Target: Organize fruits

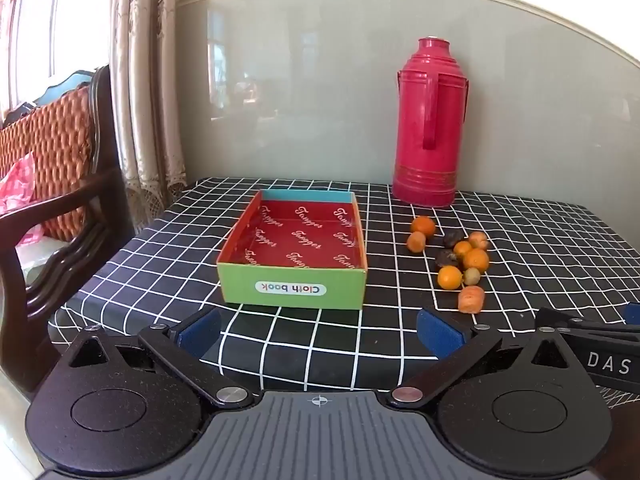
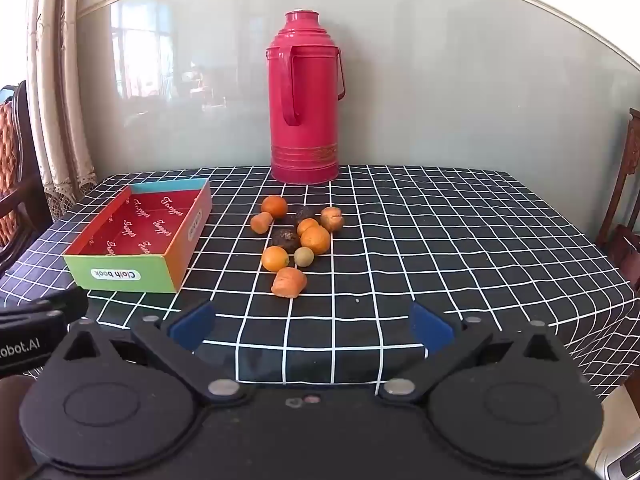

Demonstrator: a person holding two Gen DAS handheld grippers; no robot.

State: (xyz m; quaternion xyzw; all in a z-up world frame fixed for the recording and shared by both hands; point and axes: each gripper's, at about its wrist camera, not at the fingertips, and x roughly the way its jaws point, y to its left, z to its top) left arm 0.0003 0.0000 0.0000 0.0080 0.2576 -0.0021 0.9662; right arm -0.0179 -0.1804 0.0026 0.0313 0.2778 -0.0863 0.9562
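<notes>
both tongs — left gripper (image 1: 320, 330) and right gripper (image 2: 312, 326) — gape wide at the table's near edge, holding nothing. the fruits (image 2: 298, 242) cluster mid-table beside the open box (image 2: 120, 278); a red thermos (image 2: 305, 96) stands by the far edge.

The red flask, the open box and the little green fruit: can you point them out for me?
Red flask (image 2: 306, 120): right wrist view, middle of its body.
Open box (image 2: 120, 274): right wrist view, green front wall.
Green fruit (image 2: 304, 256): right wrist view, its centre.
</notes>
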